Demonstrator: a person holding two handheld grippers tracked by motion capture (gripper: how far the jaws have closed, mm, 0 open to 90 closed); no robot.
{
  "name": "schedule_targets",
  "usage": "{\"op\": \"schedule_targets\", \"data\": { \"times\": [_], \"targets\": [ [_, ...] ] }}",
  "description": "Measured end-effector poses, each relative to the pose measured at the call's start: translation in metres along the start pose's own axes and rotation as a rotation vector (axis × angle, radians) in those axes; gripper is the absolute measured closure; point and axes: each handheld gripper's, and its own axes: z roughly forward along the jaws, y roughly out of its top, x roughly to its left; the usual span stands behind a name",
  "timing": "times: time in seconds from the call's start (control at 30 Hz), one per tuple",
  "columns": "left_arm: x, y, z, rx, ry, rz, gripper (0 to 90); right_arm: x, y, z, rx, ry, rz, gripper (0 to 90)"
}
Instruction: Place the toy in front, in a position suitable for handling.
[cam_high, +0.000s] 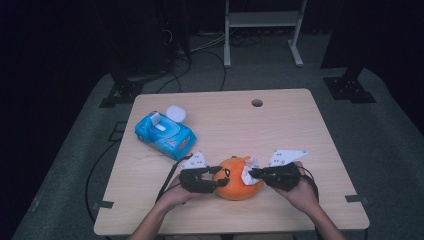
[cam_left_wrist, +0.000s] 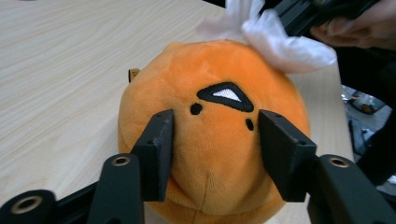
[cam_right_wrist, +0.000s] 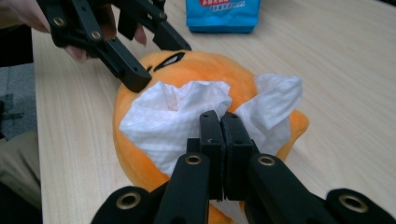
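An orange plush toy (cam_high: 235, 187) with a stitched face lies near the table's front edge. My left gripper (cam_high: 220, 179) comes at it from the left. In the left gripper view its jaws (cam_left_wrist: 215, 140) press on both sides of the plush (cam_left_wrist: 219, 74), just below the face. My right gripper (cam_high: 252, 174) reaches in from the right, shut on a crumpled white wipe (cam_high: 247, 175). In the right gripper view the closed jaws (cam_right_wrist: 223, 126) pinch the wipe (cam_right_wrist: 173, 116) against the top of the plush (cam_right_wrist: 196, 65), with the left gripper (cam_right_wrist: 159, 63) behind it.
A blue pack of wipes (cam_high: 165, 134) lies at the left of the wooden table (cam_high: 280, 130), with a small white round thing (cam_high: 176, 113) just behind it. A cable hole (cam_high: 257, 103) sits near the far edge. Dark stands and cables are on the floor beyond.
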Motion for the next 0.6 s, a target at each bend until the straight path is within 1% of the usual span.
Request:
{"op": "schedule_targets", "data": {
  "times": [0.03,0.07,0.1,0.13,0.17,0.2,0.23,0.27,0.33,0.37,0.4,0.43,0.47,0.5,0.53,0.57,0.6],
  "targets": [
    [-0.001,0.002,-0.002,-0.006,-0.003,0.002,41.4,0.0,-0.001,0.001,0.009,0.015,0.002,88.2],
    [-0.003,0.004,-0.004,-0.021,-0.007,0.008,39.4,0.002,-0.003,0.003,0.023,0.026,-0.007,88.2],
    [-0.003,0.004,-0.004,-0.021,-0.007,0.008,39.5,0.005,-0.004,0.004,0.039,0.032,-0.017,88.1],
    [-0.004,0.006,-0.006,-0.037,-0.011,0.01,39.5,0.005,-0.004,0.004,0.039,0.032,-0.017,88.1],
    [-0.006,0.008,-0.004,-0.037,-0.014,0.021,41.0,0.01,-0.006,0.004,0.052,0.062,-0.02,88.1],
    [-0.007,0.007,-0.002,-0.023,-0.008,0.03,42.3,0.013,-0.006,0.004,0.052,0.071,-0.023,88.1],
    [-0.007,0.007,-0.002,-0.023,-0.008,0.03,43.9,0.013,-0.006,0.004,0.052,0.071,-0.023,88.1],
    [-0.008,0.003,0.001,-0.003,-0.007,0.037,45.3,0.017,-0.005,0.004,0.05,0.083,-0.023,88.1],
    [-0.007,0.002,0.001,-0.001,-0.009,0.043,46.7,0.017,-0.005,0.003,0.054,0.084,-0.029,88.1],
    [-0.007,0.001,0.0,-0.001,-0.008,0.053,46.9,0.016,-0.006,0.001,0.053,0.088,-0.021,88.1],
    [-0.007,0.001,0.0,-0.001,-0.008,0.053,46.9,0.012,-0.006,0.0,0.049,0.09,-0.01,88.1],
    [-0.008,0.0,0.0,-0.002,-0.007,0.059,47.0,0.008,-0.007,-0.002,0.049,0.093,0.013,88.1],
    [-0.008,-0.001,0.0,0.0,-0.01,0.064,47.0,0.008,-0.007,-0.002,0.049,0.093,0.013,88.1],
    [-0.008,-0.002,0.002,0.0,-0.017,0.068,47.1,-0.002,-0.013,-0.003,0.044,0.107,0.059,88.2],
    [-0.008,-0.002,0.002,0.0,-0.017,0.068,47.1,-0.006,-0.016,-0.003,0.039,0.116,0.082,88.1],
    [-0.01,-0.002,0.003,0.004,-0.012,0.078,47.3,-0.008,-0.017,-0.004,0.039,0.117,0.087,88.2],
    [-0.01,-0.002,0.003,0.008,-0.01,0.084,47.4,-0.008,-0.016,-0.005,0.043,0.106,0.08,88.1]
  ]
}}
